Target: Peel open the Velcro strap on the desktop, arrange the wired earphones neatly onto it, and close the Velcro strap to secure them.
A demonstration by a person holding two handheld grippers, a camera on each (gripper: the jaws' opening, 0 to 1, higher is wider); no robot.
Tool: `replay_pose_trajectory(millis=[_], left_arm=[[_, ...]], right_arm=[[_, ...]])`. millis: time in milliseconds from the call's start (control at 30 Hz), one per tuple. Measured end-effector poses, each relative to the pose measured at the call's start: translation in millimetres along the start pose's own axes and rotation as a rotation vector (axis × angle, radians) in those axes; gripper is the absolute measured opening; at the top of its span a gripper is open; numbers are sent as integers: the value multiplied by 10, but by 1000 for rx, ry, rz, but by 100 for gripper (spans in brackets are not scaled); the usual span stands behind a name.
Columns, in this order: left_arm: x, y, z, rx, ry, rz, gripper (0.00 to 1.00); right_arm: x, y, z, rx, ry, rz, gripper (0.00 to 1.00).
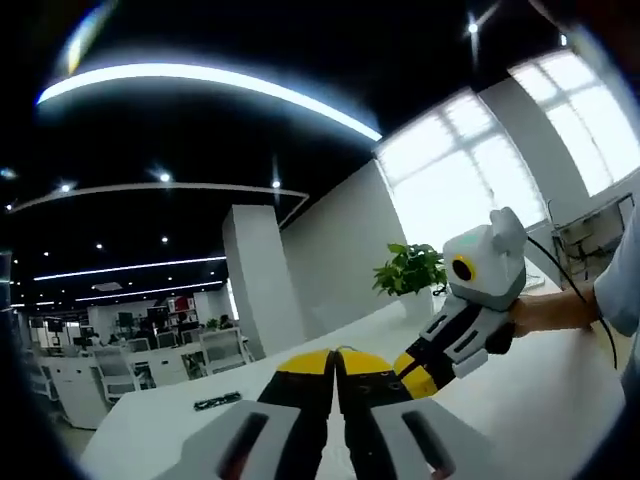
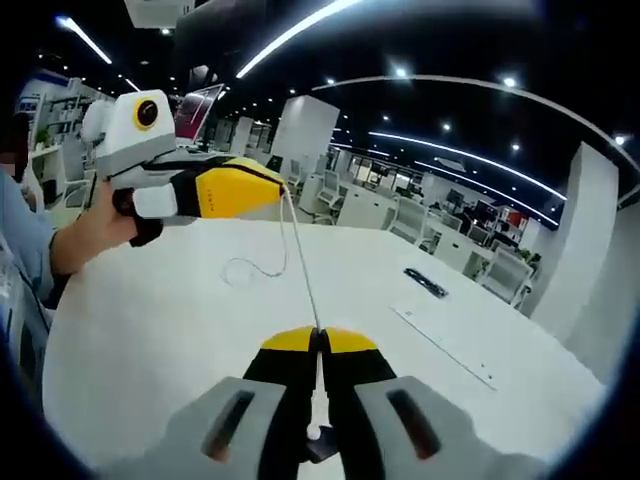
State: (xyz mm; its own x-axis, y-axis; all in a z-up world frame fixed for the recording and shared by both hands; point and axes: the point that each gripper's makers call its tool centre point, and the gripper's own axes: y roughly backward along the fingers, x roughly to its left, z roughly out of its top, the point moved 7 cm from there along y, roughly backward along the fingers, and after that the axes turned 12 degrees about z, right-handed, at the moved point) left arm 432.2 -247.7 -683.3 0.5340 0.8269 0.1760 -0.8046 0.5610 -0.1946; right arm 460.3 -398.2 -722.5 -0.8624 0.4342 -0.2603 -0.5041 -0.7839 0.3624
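progress: cable (image 2: 300, 255) is held taut between both grippers above the table (image 2: 150, 330), not yet laid on the strap (image 2: 425, 282) | strap is seen dark and flat, well apart, apparently untouched | left gripper (image 2: 262, 185) is clamped on the cable | right gripper (image 2: 320, 342) is clamped on the cable too, a loop sagging to the table.

Both my grippers up, jaws pressed together.
My left gripper (image 2: 275, 185) sits beside my right gripper (image 2: 320, 340), each hand-held, tips close.
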Motion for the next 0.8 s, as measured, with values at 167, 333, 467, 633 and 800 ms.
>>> replay_pose_trajectory(millis=[167, 333, 467, 633, 800], left_arm=[[81, 27, 76, -37, -25, 55, 5], [195, 95, 173, -91, -59, 121, 5], [271, 132, 232, -110, -68, 144, 5], [387, 170, 277, -126, -63, 179, 5], [465, 188, 295, -131, -61, 202, 5]], right_arm=[[-100, -24, -44, 12, -16, -34, 4], [-217, -11, -102, 14, -40, -59, 4], [-325, 22, -138, 11, -56, -85, 4], [-481, 121, -171, 10, -71, -130, 4], [-599, 240, -140, -23, -89, -168, 4]])
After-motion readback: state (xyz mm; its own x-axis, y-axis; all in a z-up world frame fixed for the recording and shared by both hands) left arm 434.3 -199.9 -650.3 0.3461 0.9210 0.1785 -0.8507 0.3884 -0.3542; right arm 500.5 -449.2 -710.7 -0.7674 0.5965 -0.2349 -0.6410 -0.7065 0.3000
